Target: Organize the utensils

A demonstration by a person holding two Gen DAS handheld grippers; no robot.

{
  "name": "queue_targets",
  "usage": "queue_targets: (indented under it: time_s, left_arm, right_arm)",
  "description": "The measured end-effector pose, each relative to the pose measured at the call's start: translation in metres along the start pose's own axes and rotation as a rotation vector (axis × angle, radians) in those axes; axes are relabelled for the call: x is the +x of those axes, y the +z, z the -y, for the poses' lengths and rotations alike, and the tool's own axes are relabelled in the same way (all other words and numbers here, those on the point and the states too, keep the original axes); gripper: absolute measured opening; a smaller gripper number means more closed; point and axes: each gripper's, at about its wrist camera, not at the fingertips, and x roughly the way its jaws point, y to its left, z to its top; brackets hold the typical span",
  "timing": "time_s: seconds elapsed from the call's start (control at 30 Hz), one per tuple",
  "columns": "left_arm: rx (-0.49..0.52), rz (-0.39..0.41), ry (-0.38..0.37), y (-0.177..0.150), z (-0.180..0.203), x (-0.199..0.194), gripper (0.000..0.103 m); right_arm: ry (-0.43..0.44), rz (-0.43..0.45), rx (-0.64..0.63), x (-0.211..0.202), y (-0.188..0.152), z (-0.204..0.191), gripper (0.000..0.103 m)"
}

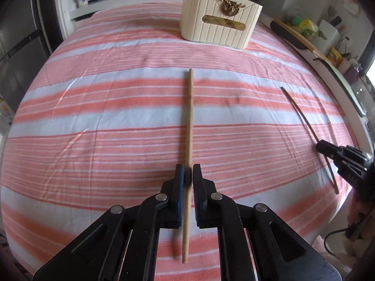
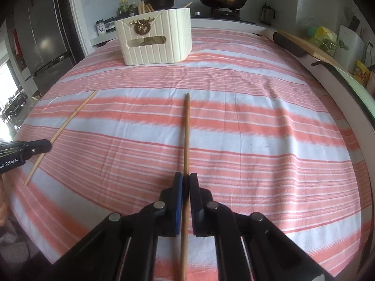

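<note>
Both the left gripper point(image 1: 189, 172) and the right gripper point(image 2: 185, 181) are showing black linkage arms, round silver pins and blue pads; white "GenRobot.AI" lettering is showing on the left one's side.

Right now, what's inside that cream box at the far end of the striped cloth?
Several wooden chopsticks stick up out of the cream box. Its slot shows something brownish inside. The walls hide everything lower down.

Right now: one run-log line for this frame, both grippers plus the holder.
left gripper: shut on light chopstick | right gripper: shut on darker chopstick | cream holder: far end of striped cloth, holding chopsticks
</note>
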Motion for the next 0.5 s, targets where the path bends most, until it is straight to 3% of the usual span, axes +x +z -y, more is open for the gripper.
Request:
queue_targets:
  time_s: [0.07, 0.1, 0.17, 0.3, 0.5]
  left_arm:
    - [-0.015, 0.001, -0.028, 0.004, -0.007, -0.004, 0.057]
    - [-0.02, 0.008, -0.039, 0.007, -0.011, -0.006, 0.063]
    - [0.005, -0.009, -0.051, 0.019, -0.012, -0.003, 0.065]
    - [0.094, -0.076, -0.058, 0.045, -0.009, 0.015, 0.065]
    - [0.221, -0.164, 0.055, 0.088, 0.004, 0.056, 0.053]
  right_arm:
    - [0.029, -0.029, -0.024, -0.001, 0.002, -0.004, 0.014]
    - [0.051, -0.047, -0.031, -0.001, 0.005, -0.004, 0.029]
    - [0.097, -0.082, -0.032, 0.0, 0.011, 0.0, 0.047]
    - [0.157, -0.214, -0.054, 0.015, 0.026, 0.01, 0.047]
    - [0.152, -0.332, -0.105, 0.043, 0.064, 0.004, 0.047]
